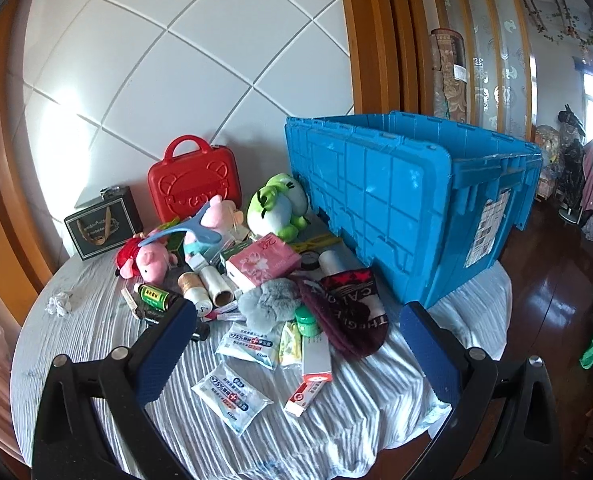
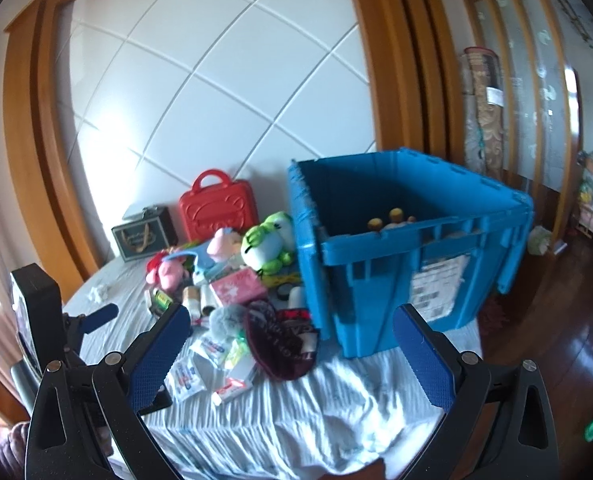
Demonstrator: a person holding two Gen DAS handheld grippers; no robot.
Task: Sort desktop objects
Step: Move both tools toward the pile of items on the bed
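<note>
A: What's nearest you?
B: Your left claw (image 1: 296, 344) is spread wide and holds nothing, hovering over the counter (image 1: 356, 412) with its wrinkled pale cloth. Your right claw (image 2: 292, 354) is just as wide and empty; your left claw's blue-padded tip shows at its left.

A: And under the left one?
B: Two wipe sachets (image 1: 234, 398) lie flat between the fingers, a red-and-white medicine box (image 1: 316, 364) just beside them. Past those, a maroon knit beanie (image 1: 350, 312) touches a grey fluffy pom-pom (image 1: 270, 304), with a small green jar (image 1: 307, 320) between them.

A: Further back?
B: A pink tissue pack (image 1: 262, 260), a green bottle (image 1: 156, 296) on its side, thread spools (image 1: 194, 290), then a pink pig plush (image 1: 148, 260) and a green frog plush (image 1: 278, 206).

A: The bin?
B: To your right, the blue crate (image 2: 396, 248) stands open, a few items inside. Against the wall stand a red toy suitcase (image 1: 194, 184) and a dark gift box (image 1: 102, 226).
</note>
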